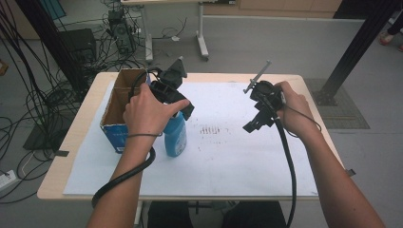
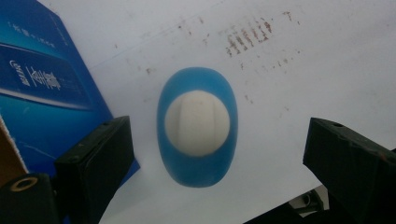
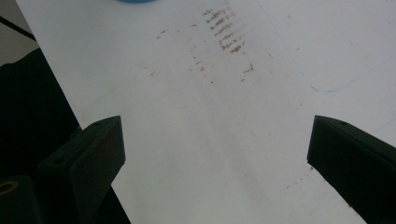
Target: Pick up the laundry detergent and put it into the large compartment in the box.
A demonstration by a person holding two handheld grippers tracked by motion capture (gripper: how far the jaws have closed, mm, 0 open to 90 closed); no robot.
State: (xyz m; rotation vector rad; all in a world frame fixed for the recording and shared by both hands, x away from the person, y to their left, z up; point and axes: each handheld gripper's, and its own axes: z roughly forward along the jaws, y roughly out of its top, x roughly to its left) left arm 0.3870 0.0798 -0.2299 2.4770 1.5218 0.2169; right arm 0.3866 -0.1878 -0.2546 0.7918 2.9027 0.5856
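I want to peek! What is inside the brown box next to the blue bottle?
The cardboard box is open on top. Only its bare brown inner walls show; the bottom is hidden by the walls and the hand.

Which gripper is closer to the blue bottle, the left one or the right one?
Left. The left gripper is directly above the blue bottle, open fingers on either side of its white cap. The right gripper is far off, over the white sheet.
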